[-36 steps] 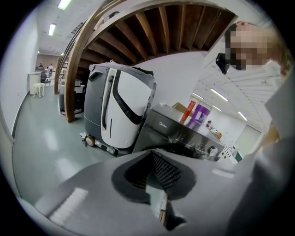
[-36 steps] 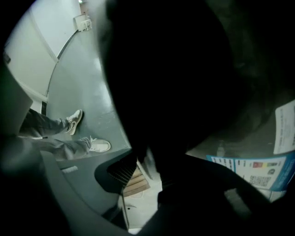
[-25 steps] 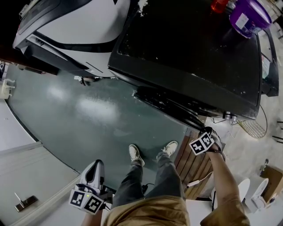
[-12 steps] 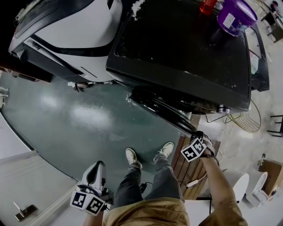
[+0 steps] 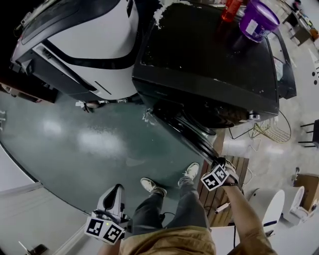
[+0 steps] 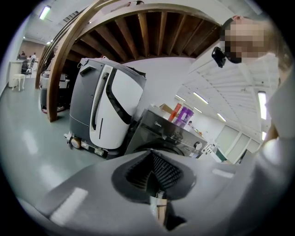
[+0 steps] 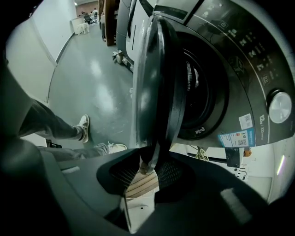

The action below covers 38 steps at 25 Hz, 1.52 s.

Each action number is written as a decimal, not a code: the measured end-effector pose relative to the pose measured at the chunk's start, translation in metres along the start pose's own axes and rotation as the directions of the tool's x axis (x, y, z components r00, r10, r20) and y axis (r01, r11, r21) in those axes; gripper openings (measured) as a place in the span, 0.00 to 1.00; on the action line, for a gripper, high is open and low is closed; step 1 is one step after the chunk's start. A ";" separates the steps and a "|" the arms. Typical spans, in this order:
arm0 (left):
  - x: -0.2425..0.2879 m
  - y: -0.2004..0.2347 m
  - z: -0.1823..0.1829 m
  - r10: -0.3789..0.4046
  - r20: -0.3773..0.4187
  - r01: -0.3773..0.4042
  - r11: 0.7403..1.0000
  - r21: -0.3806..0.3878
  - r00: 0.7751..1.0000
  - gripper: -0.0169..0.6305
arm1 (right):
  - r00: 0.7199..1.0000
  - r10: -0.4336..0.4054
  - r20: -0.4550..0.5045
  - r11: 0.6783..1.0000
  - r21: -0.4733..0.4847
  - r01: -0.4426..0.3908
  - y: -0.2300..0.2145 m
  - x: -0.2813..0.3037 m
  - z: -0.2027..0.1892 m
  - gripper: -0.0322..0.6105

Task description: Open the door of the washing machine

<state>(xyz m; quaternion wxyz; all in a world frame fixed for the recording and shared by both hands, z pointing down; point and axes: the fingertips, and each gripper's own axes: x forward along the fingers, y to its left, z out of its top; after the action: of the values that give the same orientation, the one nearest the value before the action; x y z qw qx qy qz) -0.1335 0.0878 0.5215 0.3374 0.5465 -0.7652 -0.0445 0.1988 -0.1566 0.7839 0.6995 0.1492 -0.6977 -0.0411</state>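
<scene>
The dark front-loading washing machine [image 5: 209, 64] stands ahead of me, its round door [image 5: 187, 132] swung partly out from the front. My right gripper [image 5: 219, 167] points steeply down at the door's free edge. In the right gripper view the door [image 7: 152, 83] stands edge-on, its rim lies between the jaws of my right gripper [image 7: 146, 168], and the jaws are closing on it. The drum opening [image 7: 203, 92] shows behind the door. My left gripper [image 5: 113, 199] hangs low at my left side, away from the machine, shut and empty. It looks toward the washing machine [image 6: 170, 138].
A large white and grey floor-cleaning machine [image 5: 84, 45] stands left of the washer. A purple tub [image 5: 258, 20] and a red bottle [image 5: 232, 10] sit on the washer's top. A wooden pallet [image 5: 219, 194] lies under my right arm, and my shoes [image 5: 152, 187] stand on the green floor.
The door has swung further out from the washer. My right gripper has come back toward me with the door's edge. The left gripper has shifted slightly.
</scene>
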 end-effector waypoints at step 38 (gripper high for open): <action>-0.150 0.005 -0.070 0.213 0.159 -0.189 0.969 -0.157 0.964 0.12 | 0.945 0.219 0.242 0.972 -0.135 -0.190 0.208 -0.082 0.052 0.21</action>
<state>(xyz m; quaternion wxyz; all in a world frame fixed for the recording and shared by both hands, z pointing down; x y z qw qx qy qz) -0.0721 0.2410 0.5070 0.3092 0.4348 -0.8384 -0.1115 0.1138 0.0553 0.7597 0.6114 0.0306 -0.7903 -0.0255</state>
